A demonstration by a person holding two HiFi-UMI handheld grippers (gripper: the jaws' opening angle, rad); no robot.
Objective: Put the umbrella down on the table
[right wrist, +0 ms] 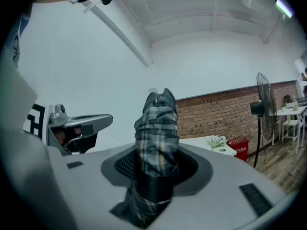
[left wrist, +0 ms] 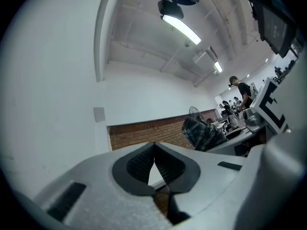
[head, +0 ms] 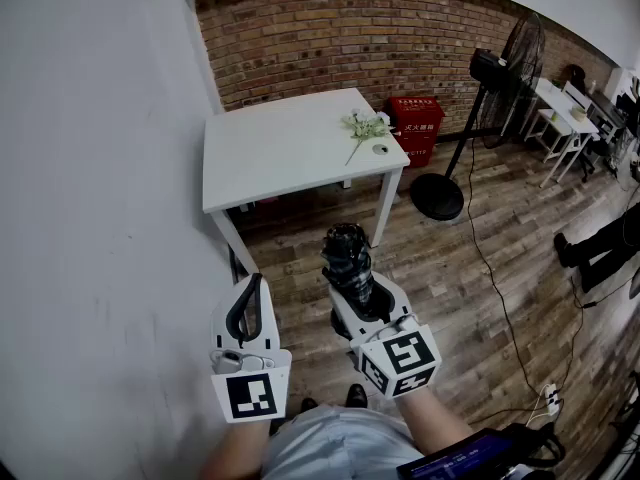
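Conceivably, the umbrella (head: 347, 258) could be dropped onto the floor if the grip were loosened early, since the table (head: 280, 153) stands well apart from it. The flower sprig (head: 365, 128) at the table's right edge could also be knocked. The folded umbrella is clamped by the right gripper (head: 360, 298), which is held about level and aimed tableward. The left gripper (head: 248, 313) is held alongside, jaws closed on nothing.

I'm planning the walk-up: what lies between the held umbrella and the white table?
Only bare wooden floor, in the head view, separates the umbrella from the table.
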